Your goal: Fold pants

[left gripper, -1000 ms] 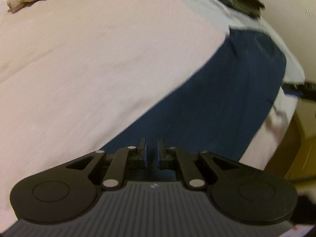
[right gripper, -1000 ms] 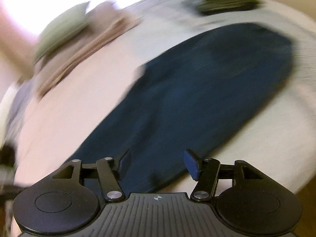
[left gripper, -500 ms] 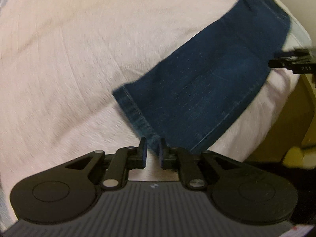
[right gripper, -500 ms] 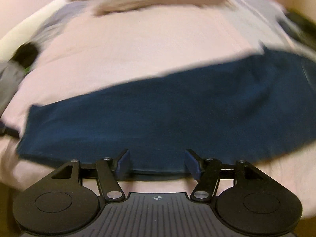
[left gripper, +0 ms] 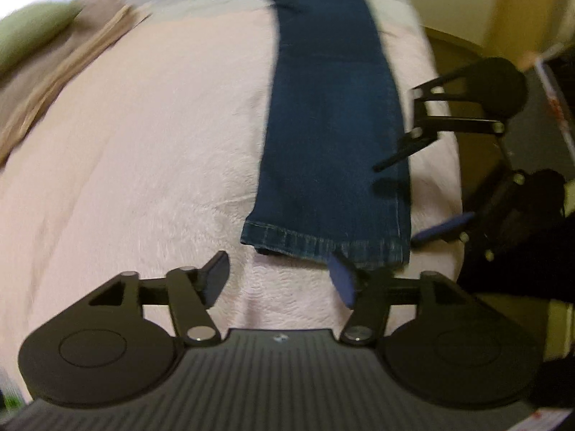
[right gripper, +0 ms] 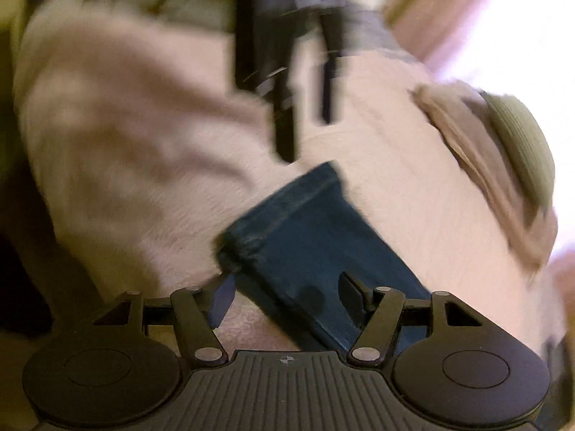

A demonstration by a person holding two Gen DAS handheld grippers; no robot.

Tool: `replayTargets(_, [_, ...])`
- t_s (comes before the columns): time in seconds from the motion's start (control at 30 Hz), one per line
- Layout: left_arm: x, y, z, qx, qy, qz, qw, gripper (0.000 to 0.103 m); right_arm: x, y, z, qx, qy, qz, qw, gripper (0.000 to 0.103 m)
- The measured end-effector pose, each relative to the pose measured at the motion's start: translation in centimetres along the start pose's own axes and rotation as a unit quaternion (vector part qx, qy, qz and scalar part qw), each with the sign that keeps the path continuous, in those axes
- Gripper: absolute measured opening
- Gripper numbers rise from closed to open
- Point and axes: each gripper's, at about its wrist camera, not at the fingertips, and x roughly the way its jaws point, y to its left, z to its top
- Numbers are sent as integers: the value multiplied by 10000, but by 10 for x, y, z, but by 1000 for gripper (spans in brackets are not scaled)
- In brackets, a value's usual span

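**A:** Left wrist view has the jeans [left gripper: 334, 115] lying flat in one long strip on the pink bed [left gripper: 143, 179], folded lengthwise, hem [left gripper: 323, 242] nearest us. The left gripper [left gripper: 284, 276] is opening, nothing between its jaws, and it sits just short of the hem, off toward the left corner.

**B:** And the right gripper [left gripper: 424, 201]?

**A:** Wide too, empty. In that same view it hangs by the hem's right edge; its own view shows the gripper [right gripper: 284, 298] over the denim, blurred.

**B:** So the next fold is hem up to waistband, I'd guess.

**A:** Likely. Each gripper should take one hem corner, catching every layer, not just the top one. I'd slide the lower jaw under the cloth without pinching the bed cover.

**B:** Risk?

**A:** Uneven lift. Raise both corners together and keep the edges parallel, or the strip skews.
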Motion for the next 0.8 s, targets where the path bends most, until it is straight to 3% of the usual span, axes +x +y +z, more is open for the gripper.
replayTargets(0.17, [6, -5, -15, 1238, -172, -145, 9921, 67, 10, 14, 1, -522, 160, -224, 9983, 61])
replayTargets(0.3, [18, -15, -23, 1986, -367, -127, 9793, 68, 23, 5, 0, -260, 215, -224, 9992, 59])
replayTargets(0.33, [21, -19, -23, 2163, -431, -81, 9754, 68, 22, -2, 0, -9, 187, -193, 9996, 53])
replayTargets(0.4, [29, -26, -24, 2582, -567, 61, 9644, 68, 10, -20, 1, 527, 128, -159, 9984, 4])
replayTargets(0.57, [44, -36, -27, 3562, -938, 297, 9292, 67, -15, -59, 11, 1474, -6, -306, 9886, 3])
replayTargets(0.67, [47, -30, -14, 3647, -1054, 366, 9244, 52, -24, -82, 10, 1980, -1, -269, 9798, 2])
replayTargets(0.73, [45, -24, -1, 3615, -1058, 304, 9258, 27, -34, -92, 9, 2324, -12, -214, 9724, 2])
replayTargets(0.8, [40, -17, 17, 3615, -1065, 223, 9260, 20, -52, -109, 8, 2783, -24, -185, 9603, 2])
